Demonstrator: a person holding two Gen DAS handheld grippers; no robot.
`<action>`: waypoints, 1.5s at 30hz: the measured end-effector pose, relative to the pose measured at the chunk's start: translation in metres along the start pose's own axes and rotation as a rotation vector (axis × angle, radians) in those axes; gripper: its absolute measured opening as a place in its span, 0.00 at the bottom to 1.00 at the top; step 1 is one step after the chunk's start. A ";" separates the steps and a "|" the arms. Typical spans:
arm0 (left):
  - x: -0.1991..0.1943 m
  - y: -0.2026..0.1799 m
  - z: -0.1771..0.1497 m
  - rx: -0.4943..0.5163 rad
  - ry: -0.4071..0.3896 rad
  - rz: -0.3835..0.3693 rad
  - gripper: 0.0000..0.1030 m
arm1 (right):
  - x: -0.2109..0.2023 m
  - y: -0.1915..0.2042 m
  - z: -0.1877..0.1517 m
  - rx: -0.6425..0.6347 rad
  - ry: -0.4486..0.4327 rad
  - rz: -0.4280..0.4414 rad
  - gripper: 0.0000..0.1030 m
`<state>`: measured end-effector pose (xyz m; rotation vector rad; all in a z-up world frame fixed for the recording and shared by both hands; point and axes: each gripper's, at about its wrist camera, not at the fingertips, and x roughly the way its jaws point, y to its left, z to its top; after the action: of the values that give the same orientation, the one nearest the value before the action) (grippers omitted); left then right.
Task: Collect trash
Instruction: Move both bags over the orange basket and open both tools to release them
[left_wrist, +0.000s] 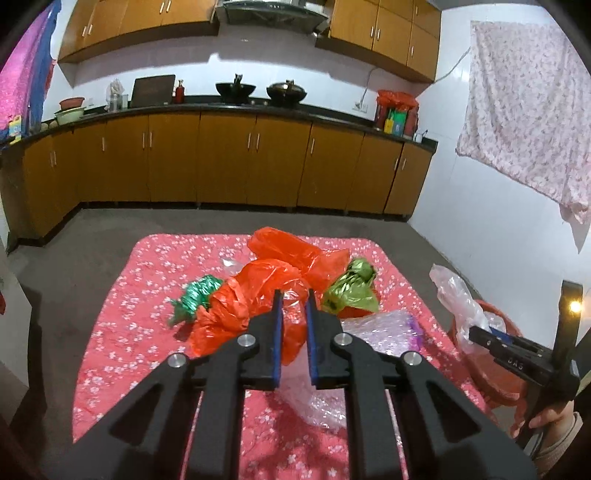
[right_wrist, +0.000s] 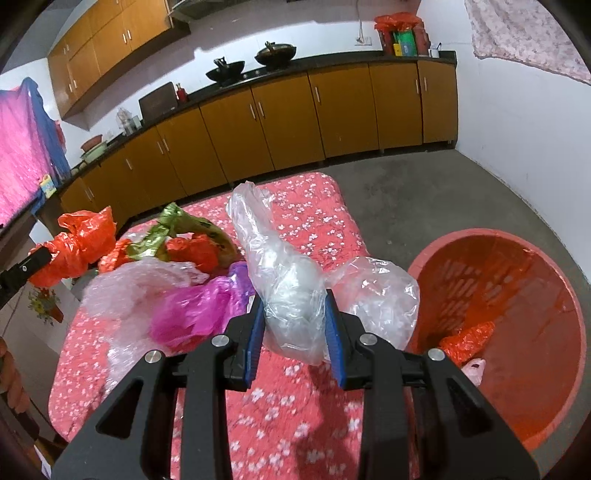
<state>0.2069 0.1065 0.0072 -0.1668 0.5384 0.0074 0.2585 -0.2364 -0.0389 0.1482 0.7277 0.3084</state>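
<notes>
My left gripper (left_wrist: 294, 300) is shut on a crumpled red plastic bag (left_wrist: 240, 299), which is lifted a little off the table; in the right wrist view the same red plastic bag (right_wrist: 79, 240) hangs from the left gripper at the far left. A clear plastic bag (right_wrist: 269, 236) stands up between the blue pads of my right gripper (right_wrist: 293, 300), which is shut on it near the table's right edge. Just right of it on the floor is a red basket (right_wrist: 491, 233). From the left wrist view the right gripper (left_wrist: 480, 334) and its clear plastic bag (left_wrist: 452, 291) sit over the red basket (left_wrist: 496, 373).
On the table with the red floral cloth (left_wrist: 147, 295) lie a second red bag (left_wrist: 291, 251), a green foil wrapper (left_wrist: 197, 293), an olive-green wrapper (left_wrist: 351, 288) and a purple bag (right_wrist: 192, 310). The basket holds a red scrap (right_wrist: 469, 339). Kitchen cabinets (left_wrist: 229, 158) line the far wall.
</notes>
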 end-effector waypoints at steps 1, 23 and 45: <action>-0.006 -0.001 0.002 0.002 -0.009 0.000 0.11 | -0.006 -0.001 -0.001 0.001 -0.005 0.001 0.31; -0.047 -0.118 0.007 0.100 -0.041 -0.250 0.11 | -0.124 -0.038 -0.014 0.073 -0.193 -0.149 0.31; 0.039 -0.265 -0.044 0.224 0.105 -0.499 0.11 | -0.131 -0.123 -0.033 0.236 -0.207 -0.382 0.31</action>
<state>0.2313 -0.1636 -0.0079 -0.0791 0.5863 -0.5486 0.1717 -0.3941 -0.0101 0.2560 0.5704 -0.1573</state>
